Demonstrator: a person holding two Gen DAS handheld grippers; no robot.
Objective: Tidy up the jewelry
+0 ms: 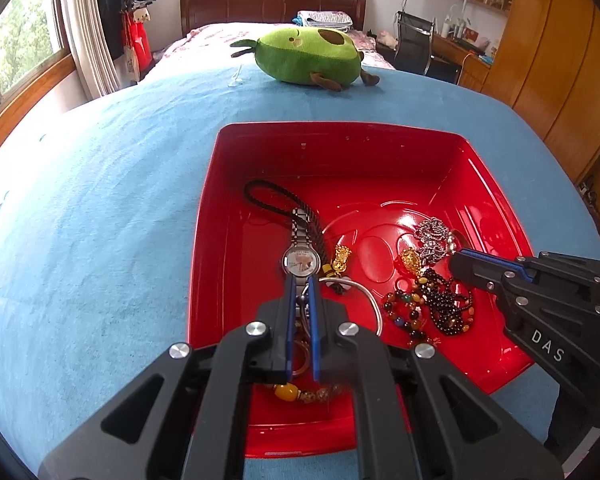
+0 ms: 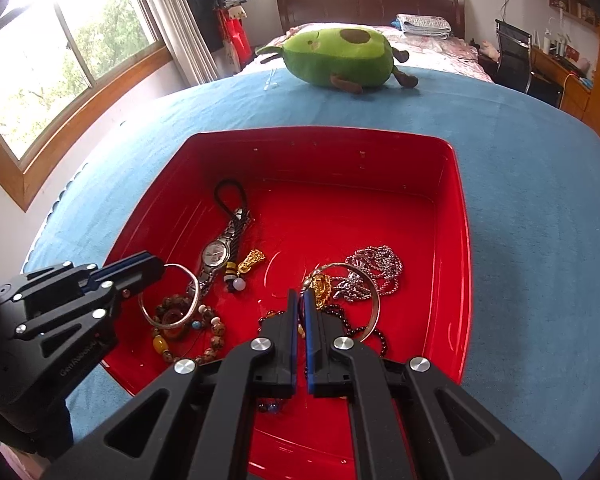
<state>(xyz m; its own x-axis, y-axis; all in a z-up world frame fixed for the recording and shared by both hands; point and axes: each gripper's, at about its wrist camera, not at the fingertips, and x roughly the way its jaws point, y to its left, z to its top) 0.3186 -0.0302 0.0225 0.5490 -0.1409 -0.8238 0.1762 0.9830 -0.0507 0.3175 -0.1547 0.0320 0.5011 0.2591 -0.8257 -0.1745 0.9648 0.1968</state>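
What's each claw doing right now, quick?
Left claw: closed, apparently pinching a silver bangle.
Right claw: closed, apparently pinching a second silver bangle.

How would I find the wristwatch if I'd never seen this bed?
Look on the blue bedspread for the red plastic tray. Inside, towards the window side, the wristwatch lies across a black braided cord. It is the only piece with a round white dial and a silver link band.

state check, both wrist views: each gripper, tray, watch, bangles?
left gripper: jaws shut, nothing seen gripped
right gripper: jaws shut, nothing seen gripped
red tray: open-topped, holding jewelry
watch: lying flat, face up
left bangle: lying on brown beads
right bangle: tilted on the pile
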